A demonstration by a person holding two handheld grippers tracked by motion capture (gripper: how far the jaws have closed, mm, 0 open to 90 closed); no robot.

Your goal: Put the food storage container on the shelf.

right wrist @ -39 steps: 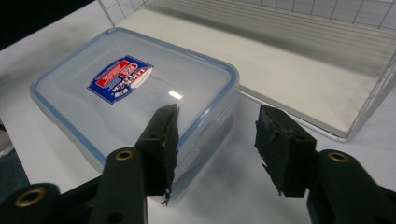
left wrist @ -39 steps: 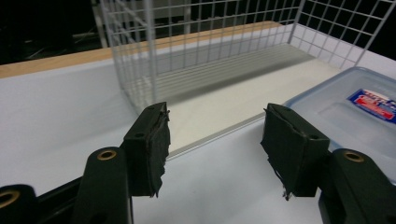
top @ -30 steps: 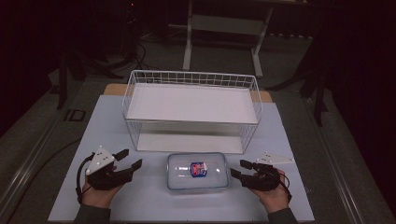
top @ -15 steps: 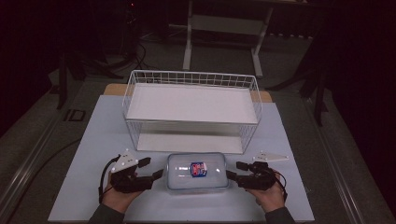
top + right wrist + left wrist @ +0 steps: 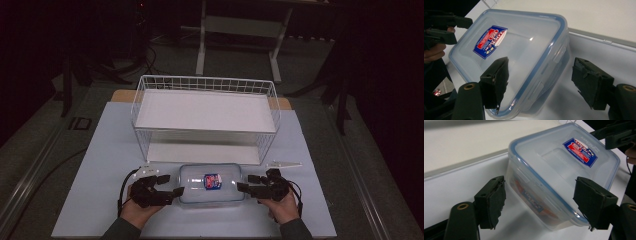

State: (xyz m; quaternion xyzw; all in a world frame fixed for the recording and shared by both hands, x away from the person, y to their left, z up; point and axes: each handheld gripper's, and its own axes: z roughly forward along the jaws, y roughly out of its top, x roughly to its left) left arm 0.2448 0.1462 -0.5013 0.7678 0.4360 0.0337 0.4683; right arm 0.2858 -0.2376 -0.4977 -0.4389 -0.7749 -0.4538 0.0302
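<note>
A clear plastic box [image 5: 197, 189] with a blue-sealed lid and a red and blue label lies on the white board near the front edge. My left gripper [image 5: 172, 186] is at its left end and my right gripper [image 5: 246, 184] at its right end. In the left gripper view the box [image 5: 554, 162] has its end corner between my left gripper's [image 5: 541, 203] jaws, which have just been opening and stand wide, one pad clear of the wall. In the right gripper view the box [image 5: 524, 47] lies likewise between my right gripper's [image 5: 543, 83] jaws, also just opening and wide apart.
A white wire basket [image 5: 205, 85] with a white floor stands just behind the box, across the middle of the board [image 5: 100, 150]. A thin grey three-cornered plate [image 5: 284, 164] lies right of the box. Dark floor and stand legs surround the table.
Both hands have moved inward to the ends of the box, the left one farther, and sunk a little. The jaws of both grippers now stand wider.
</note>
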